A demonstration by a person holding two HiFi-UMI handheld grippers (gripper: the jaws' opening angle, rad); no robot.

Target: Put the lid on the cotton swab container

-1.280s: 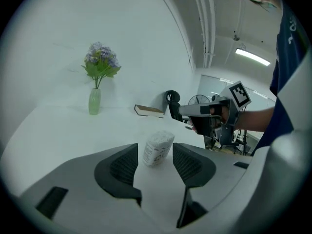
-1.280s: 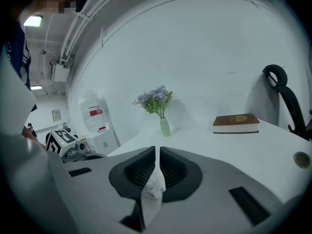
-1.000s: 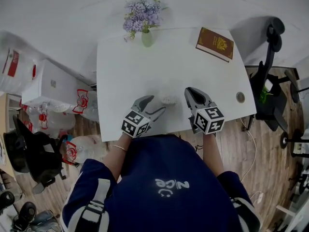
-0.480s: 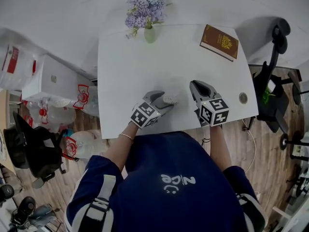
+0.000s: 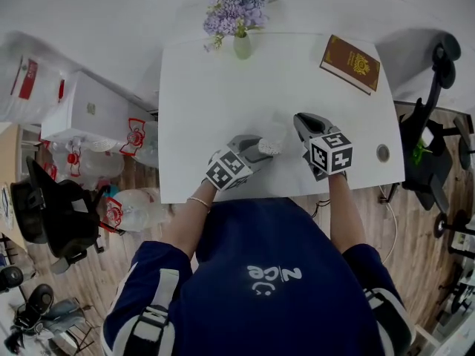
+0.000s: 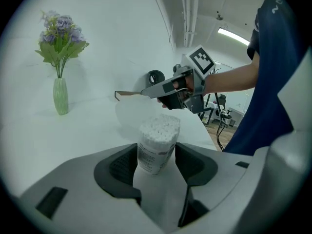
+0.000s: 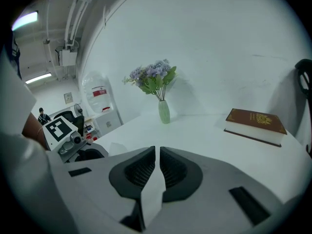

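The cotton swab container (image 5: pixel 267 148) (image 6: pixel 157 143), a clear tub packed with white swabs, stands uncovered near the front edge of the white table (image 5: pixel 215 102). My left gripper (image 5: pixel 257 150) (image 6: pixel 156 151) has just been closing, and its pads now sit against the tub's sides. My right gripper (image 5: pixel 303 122) (image 7: pixel 157 152) (image 6: pixel 146 91) hovers just right of the tub, its jaws almost together. A thin, see-through lid (image 6: pixel 129 118) hangs from its tip, faint against the table.
A green vase of purple flowers (image 5: pixel 241 44) (image 7: pixel 164 111) stands at the table's far edge. A brown book (image 5: pixel 350 64) (image 7: pixel 256 123) lies at the far right corner. A cable hole (image 5: pixel 382 153) is near the right edge. An office chair (image 5: pixel 438 117) is to the right, with boxes and water bottles (image 5: pixel 89 147) on the floor to the left.
My left gripper came in from the left and closed around the swab tub. The right gripper shifted slightly lower and closer to the tub.
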